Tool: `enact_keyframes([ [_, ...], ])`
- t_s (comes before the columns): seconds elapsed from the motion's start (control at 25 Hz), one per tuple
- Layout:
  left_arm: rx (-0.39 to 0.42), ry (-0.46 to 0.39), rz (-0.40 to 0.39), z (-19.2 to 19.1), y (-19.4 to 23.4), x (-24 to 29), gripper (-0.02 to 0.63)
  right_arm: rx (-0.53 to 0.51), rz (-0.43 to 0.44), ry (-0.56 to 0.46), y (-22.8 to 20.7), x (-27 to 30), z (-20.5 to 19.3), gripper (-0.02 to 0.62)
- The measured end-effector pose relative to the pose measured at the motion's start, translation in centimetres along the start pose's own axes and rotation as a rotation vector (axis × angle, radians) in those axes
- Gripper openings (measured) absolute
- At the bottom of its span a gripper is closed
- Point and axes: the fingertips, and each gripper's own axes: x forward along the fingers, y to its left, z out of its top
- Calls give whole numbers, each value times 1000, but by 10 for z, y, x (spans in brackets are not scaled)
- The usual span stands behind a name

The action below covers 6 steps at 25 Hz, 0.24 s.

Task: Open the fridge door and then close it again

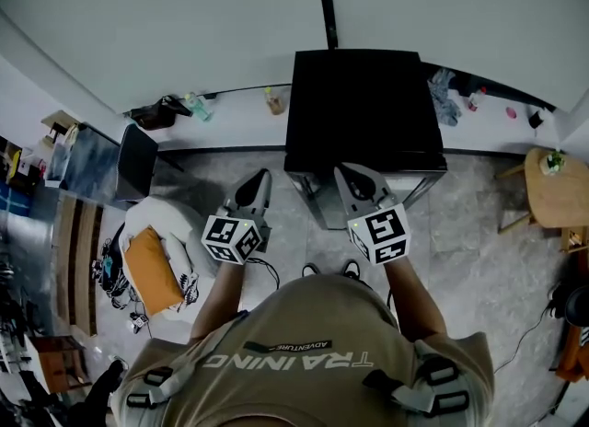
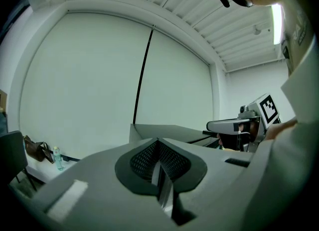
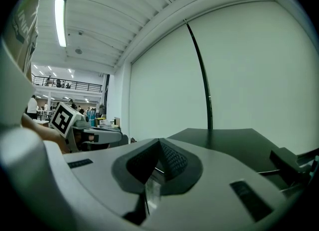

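Observation:
A low black fridge [image 1: 363, 108] stands against the white wall, seen from above; its front [image 1: 322, 204] faces me and the door looks closed. My left gripper [image 1: 260, 177] hovers just left of the fridge's front corner, shut and holding nothing. My right gripper [image 1: 345, 172] is over the fridge's front edge, also shut and holding nothing. In the left gripper view the jaws [image 2: 158, 143] meet, with the fridge top [image 2: 174, 133] beyond. In the right gripper view the jaws [image 3: 159, 145] meet before the fridge top [image 3: 234, 143]. No handle shows.
A white seat with an orange cushion [image 1: 152, 269] sits at my left, a black chair [image 1: 136, 163] behind it. A bottle [image 1: 196, 106], a dark bag [image 1: 156, 114] and a cloth [image 1: 444, 94] lie on the wall ledge. A round wooden table [image 1: 557, 190] stands at right.

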Motion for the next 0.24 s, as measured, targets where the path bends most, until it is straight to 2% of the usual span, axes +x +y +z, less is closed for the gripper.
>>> enact_keyframes([
  [0.24,-3,-8,2,2,0,-1,0,-5,1,-6,-2,1,4,-3],
])
